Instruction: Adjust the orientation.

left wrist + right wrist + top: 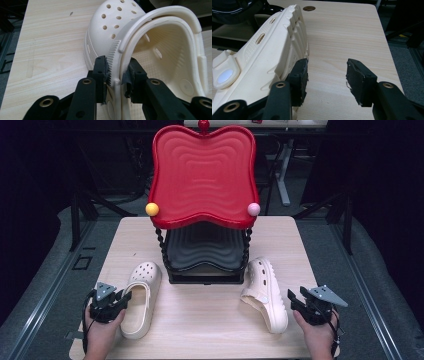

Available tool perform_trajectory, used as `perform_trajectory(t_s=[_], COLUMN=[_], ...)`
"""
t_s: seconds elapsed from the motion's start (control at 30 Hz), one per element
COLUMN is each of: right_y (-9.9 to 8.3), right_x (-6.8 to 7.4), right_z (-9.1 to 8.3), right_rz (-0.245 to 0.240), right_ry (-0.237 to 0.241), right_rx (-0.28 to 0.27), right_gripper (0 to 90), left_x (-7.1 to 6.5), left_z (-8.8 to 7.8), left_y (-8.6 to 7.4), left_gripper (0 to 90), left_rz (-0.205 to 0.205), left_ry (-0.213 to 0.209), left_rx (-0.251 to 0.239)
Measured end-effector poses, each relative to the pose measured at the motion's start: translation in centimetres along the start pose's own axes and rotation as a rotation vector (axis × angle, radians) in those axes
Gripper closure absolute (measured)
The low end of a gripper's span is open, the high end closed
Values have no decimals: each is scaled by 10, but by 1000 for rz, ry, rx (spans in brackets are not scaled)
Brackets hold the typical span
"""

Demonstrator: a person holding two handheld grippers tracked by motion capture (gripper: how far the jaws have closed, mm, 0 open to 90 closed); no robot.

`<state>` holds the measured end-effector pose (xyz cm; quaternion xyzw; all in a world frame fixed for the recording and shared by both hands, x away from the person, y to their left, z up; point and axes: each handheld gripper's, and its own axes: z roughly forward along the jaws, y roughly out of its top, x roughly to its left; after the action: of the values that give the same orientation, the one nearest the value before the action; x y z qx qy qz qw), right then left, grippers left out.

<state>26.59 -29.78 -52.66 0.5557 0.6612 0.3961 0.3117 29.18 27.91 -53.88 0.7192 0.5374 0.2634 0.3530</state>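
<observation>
Two cream clogs lie on the wooden table (pixel 210 325) in front of a shoe rack. The left clog (pixel 141 292) stands upright with its toe toward the rack. My left gripper (pixel 125 297) is at that clog's heel-side wall. In the left gripper view, the left gripper (pixel 116 68) has one pad on the ribbed outside and the other on the inside of the left clog (pixel 160 50), shut on its wall. The right clog (pixel 265 292) lies tipped on its side. My right gripper (pixel 292 299) stands open just right of it. In the right gripper view, the right gripper (pixel 327 71) has one jaw beside the sole of the right clog (pixel 262 57) and only bare table between the pads.
The rack has a red wavy top tray (pixel 202 175) and a black lower tray (pixel 205 250), with a yellow ball (pixel 152 209) and a pink ball (pixel 254 209) at its front corners. Grey floor and dark frames surround the table. The table edge runs close behind both hands.
</observation>
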Motion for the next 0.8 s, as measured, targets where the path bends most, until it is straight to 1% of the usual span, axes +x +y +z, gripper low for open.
perform_trajectory(t_s=[0.13,0.17,0.27,0.37,0.4,0.43,0.53,0.57,0.6,0.63,0.67,0.73,0.77,0.8], right_y=[0,0,1,3,3,4,7,7,8,8,9,10,10,9], right_x=[0,1,3,8,8,11,20,23,27,30,33,38,38,44], right_z=[-2,-2,-4,-6,-6,-9,-13,-14,-16,-16,-16,-15,-15,-13], right_rz=[4,9,-10,-26,-26,-40,-71,-88,-107,-119,-128,-151,-151,-168], right_ry=[11,15,6,-4,-4,9,46,45,49,70,87,111,111,121], right_rx=[-11,-22,-36,-59,-59,-73,-86,-100,-107,-107,-102,-83,-83,-70], right_gripper=[518,519,519,516,516,528,600,624,673,719,740,793,793,822], left_x=[-3,-5,-8,-12,-12,-14,-18,-19,-19,-19,-17,-14,-14,-13], left_z=[-3,-4,-6,-7,-7,-8,-9,-9,-9,-9,-8,-8,-8,-8], left_y=[0,0,0,-1,-1,-1,-1,-1,-1,-1,-2,-2,-2,-2], left_gripper=[730,731,731,731,731,731,727,723,719,709,691,653,629,612], left_rz=[-2,-6,-3,-11,-11,-25,-20,-18,-21,-21,-37,-50,-50,-54], left_ry=[-6,-9,-15,-18,-18,-28,-23,-21,-23,-23,-39,-40,-40,-40], left_rx=[15,19,28,32,32,40,41,43,40,40,15,8,8,1])
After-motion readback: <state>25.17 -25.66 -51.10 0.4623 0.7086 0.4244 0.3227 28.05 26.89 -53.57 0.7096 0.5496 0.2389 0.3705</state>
